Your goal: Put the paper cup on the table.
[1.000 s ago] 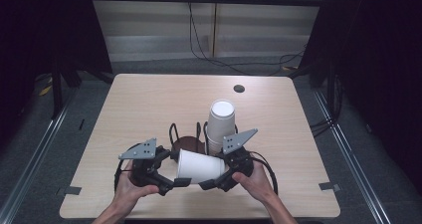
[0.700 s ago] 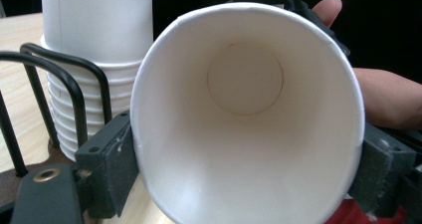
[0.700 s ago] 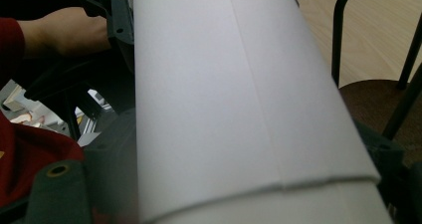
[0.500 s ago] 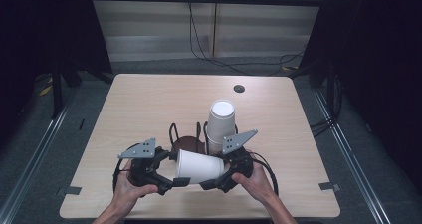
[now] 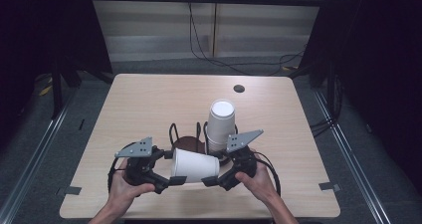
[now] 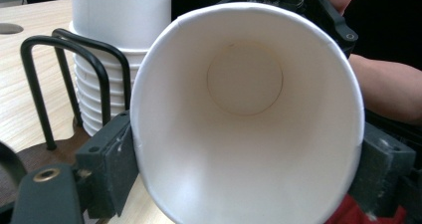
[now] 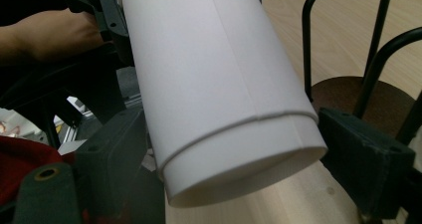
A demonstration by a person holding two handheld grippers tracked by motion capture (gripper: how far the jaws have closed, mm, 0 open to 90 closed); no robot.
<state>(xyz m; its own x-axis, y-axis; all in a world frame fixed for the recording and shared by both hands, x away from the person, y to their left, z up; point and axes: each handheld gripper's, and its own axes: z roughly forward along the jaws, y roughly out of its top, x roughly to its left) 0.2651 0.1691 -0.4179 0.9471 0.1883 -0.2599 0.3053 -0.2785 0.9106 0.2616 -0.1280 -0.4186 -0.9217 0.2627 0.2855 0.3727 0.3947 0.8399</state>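
A white paper cup (image 5: 195, 165) lies on its side in the air just above the table's near edge, held between both grippers. My left gripper (image 5: 171, 167) has the cup's open mouth (image 6: 246, 134) between its pads. Its jaws have just been closing and both pads press on the rim. My right gripper (image 5: 214, 170) is shut on the cup's base end (image 7: 234, 149), one pad on each side. Behind the cup stands a stack of upside-down white cups (image 5: 221, 122) in a black wire holder (image 5: 186, 143) with a brown base.
The light wooden table (image 5: 149, 104) has a small dark round hole (image 5: 239, 88) near its far edge. The holder's wire loops (image 6: 64, 74) rise close behind the cup. Black cables (image 5: 209, 55) run across the floor beyond the table.
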